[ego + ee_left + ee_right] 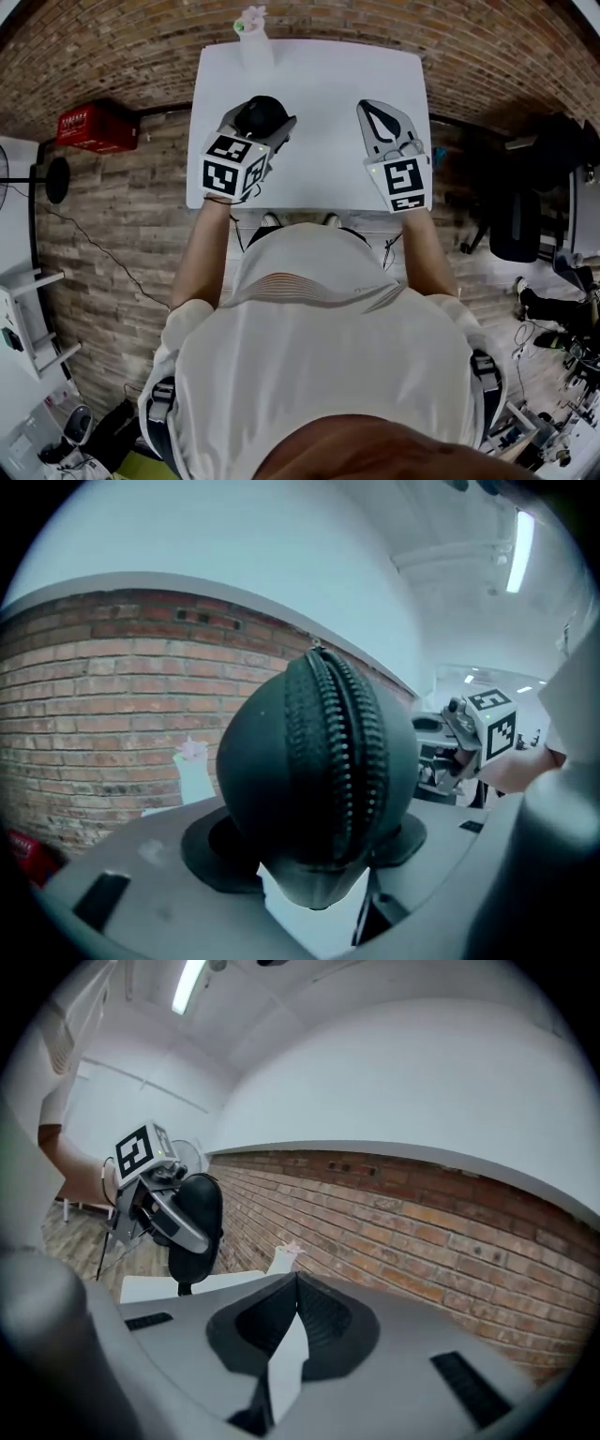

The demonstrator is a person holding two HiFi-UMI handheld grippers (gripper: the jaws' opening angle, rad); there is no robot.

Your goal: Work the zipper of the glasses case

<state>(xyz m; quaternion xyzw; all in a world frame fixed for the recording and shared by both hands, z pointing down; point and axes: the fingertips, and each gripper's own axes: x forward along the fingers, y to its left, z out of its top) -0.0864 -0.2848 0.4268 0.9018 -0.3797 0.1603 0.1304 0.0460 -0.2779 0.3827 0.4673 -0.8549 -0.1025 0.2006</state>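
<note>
White worktop (pixel 309 75), mostly bare apart from a small white object (pixel 251 21) at its far edge. Both tongs are held over the near half, well apart from each other. Left tongs (pixel 258 127): spread wide and clamped across the glasses case (pixel 319 761), one pad on each broad side, with the case's end and seam facing the left gripper view. Right tongs (pixel 296 1283): clenched, tips meeting, nothing between them, and not touching the case. The case is a dark, rounded shell with a matte, fabric-like skin. Judgement: light for its bulk. It keeps its domed form under the clamp, so the shell is stiff rather than soft. The skin should give fair friction, but the curved sides could let it roll or squirm out if the grip loosens. The zipper (pixel 339 761) runs up the middle of the facing end and over the top, and its teeth look meshed along the visible run. A small nub at the upper end of the track (pixel 317 649) may be the slider, but it is too small to confirm. Judgement on hold: keep the left clamp on the side panels, off the track. Pinch only the pull tab with the right tips and draw along the seam line, not across it, because a sideways tug is likely to twist the case in the clamp.
</note>
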